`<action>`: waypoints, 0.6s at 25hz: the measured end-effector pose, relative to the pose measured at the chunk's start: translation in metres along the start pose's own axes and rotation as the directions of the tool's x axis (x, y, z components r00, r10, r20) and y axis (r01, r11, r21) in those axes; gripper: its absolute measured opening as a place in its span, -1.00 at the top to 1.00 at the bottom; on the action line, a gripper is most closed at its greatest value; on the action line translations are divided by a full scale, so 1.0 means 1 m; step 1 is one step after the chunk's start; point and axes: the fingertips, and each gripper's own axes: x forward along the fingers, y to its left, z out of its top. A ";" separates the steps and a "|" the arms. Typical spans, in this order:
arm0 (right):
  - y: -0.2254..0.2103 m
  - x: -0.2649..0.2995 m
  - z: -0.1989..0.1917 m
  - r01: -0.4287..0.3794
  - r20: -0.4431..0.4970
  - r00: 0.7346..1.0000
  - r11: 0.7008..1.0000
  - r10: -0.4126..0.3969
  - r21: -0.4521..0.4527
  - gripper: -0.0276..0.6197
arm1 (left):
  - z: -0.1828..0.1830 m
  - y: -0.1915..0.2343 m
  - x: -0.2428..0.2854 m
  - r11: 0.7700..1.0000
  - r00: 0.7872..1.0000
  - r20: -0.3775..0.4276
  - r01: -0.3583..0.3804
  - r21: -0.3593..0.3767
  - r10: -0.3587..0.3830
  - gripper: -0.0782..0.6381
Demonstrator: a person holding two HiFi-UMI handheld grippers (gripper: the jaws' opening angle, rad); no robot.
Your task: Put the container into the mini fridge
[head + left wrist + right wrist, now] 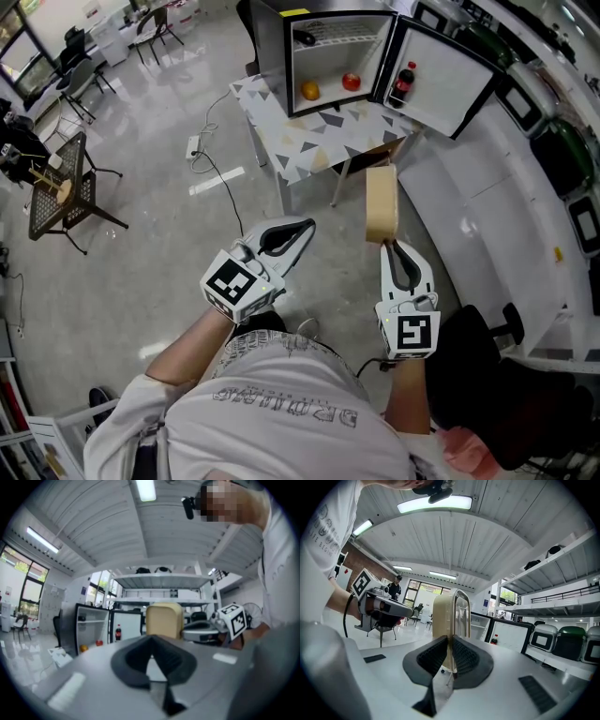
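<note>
My right gripper (386,242) is shut on the bottom edge of a beige container (381,203), which stands upright in the air above the floor. The right gripper view shows the pads (427,656) pinching the container (451,616). To its left my left gripper (305,226) is held shut with nothing in it; in the left gripper view (151,641) the container (163,619) appears beyond its tips. Ahead, the black mini fridge (272,56) stands on a small patterned table (309,141) with its door (445,80) swung open to the right.
Inside the fridge lie an orange (309,90) and a red fruit (351,82); a cola bottle (403,84) stands in the door. A cable with a power strip (195,145) runs across the floor. Chairs (66,192) stand at left, a white counter (525,216) at right.
</note>
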 end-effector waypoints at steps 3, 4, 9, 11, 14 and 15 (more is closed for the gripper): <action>-0.008 0.003 -0.001 0.001 0.000 1.000 1.000 -0.001 -0.002 0.82 | -0.001 0.001 0.006 1.000 1.000 0.000 -0.010 0.001 0.010 0.76; -0.011 0.004 -0.001 0.003 0.001 1.000 1.000 -0.003 0.000 0.82 | -0.001 0.003 0.008 1.000 1.000 0.000 -0.013 0.002 0.013 0.76; -0.024 0.016 -0.009 -0.012 0.007 1.000 1.000 0.012 0.002 0.82 | -0.002 0.014 0.024 1.000 1.000 -0.003 -0.025 0.004 0.025 0.76; -0.029 0.023 -0.011 -0.015 0.009 1.000 1.000 0.015 0.004 0.82 | -0.003 0.019 0.031 1.000 1.000 -0.001 -0.030 0.002 0.030 0.76; -0.038 0.034 -0.013 -0.014 0.006 1.000 1.000 0.014 -0.002 0.82 | -0.004 0.027 0.043 1.000 1.000 0.003 -0.031 0.000 0.031 0.76; -0.041 0.037 -0.013 -0.012 0.006 1.000 1.000 0.012 -0.003 0.82 | -0.005 0.030 0.047 1.000 1.000 0.004 -0.031 0.001 0.031 0.76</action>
